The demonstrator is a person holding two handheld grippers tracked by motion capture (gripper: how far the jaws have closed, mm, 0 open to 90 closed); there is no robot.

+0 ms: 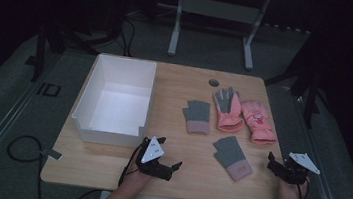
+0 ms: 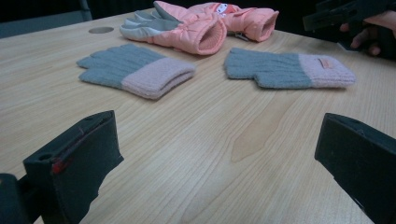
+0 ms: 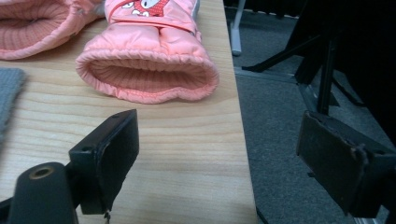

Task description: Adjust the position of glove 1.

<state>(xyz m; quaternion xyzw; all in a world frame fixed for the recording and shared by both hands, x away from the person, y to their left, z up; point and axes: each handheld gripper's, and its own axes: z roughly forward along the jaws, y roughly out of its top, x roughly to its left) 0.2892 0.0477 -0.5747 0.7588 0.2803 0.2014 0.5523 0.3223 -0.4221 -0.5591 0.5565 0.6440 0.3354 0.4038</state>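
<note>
A white box [image 1: 114,100] sits on the wooden desk [image 1: 191,171] with nothing in it. Beside it lie two soft knitted grey gloves with pink cuffs, one farther [image 1: 196,116] and one nearer [image 1: 231,156], and two puffy pink gloves [image 1: 257,120]. The left gripper [image 1: 173,167] and right gripper [image 1: 272,163] rest low over the desk's near edge, fingers wide apart, holding nothing. The right gripper view looks into a pink glove's ribbed cuff [image 3: 144,77].
</note>
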